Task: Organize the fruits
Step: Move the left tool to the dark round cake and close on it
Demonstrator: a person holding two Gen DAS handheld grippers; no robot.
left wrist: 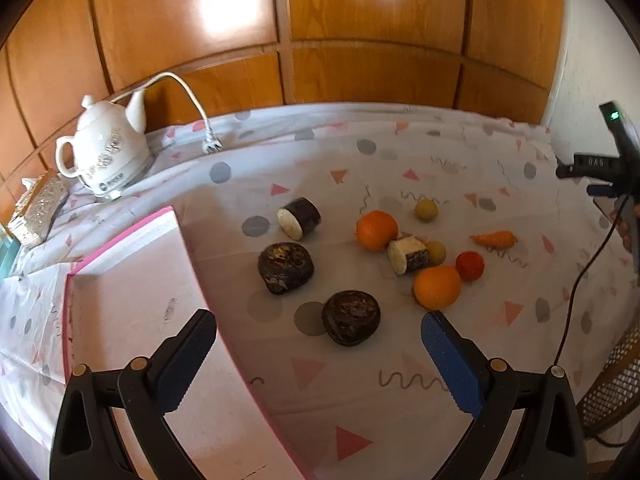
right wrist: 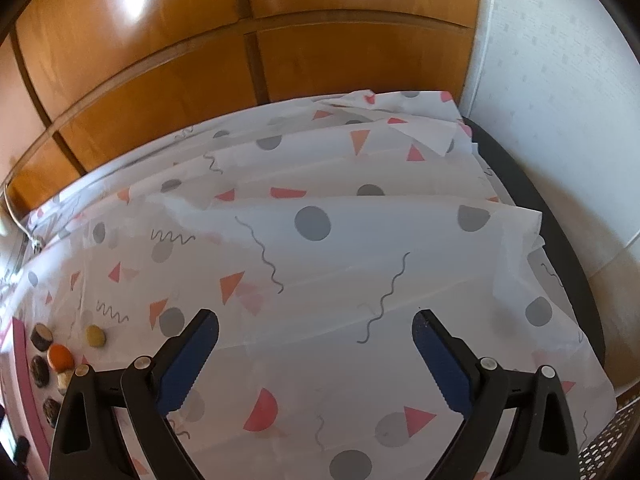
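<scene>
In the left wrist view, fruits lie loose on the patterned tablecloth: two oranges, a red tomato, a carrot, two small yellow-green balls, two dark round fruits and two cut dark-skinned pieces. A pink-edged white box lies at the left. My left gripper is open and empty, just in front of the near dark fruit. My right gripper is open and empty over bare cloth; the fruits show small at its far left.
A white electric kettle with a cord and plug stands at the back left, beside a glittery tissue box. Wooden panels back the table. The other gripper shows at the right edge. A woven chair is at the right.
</scene>
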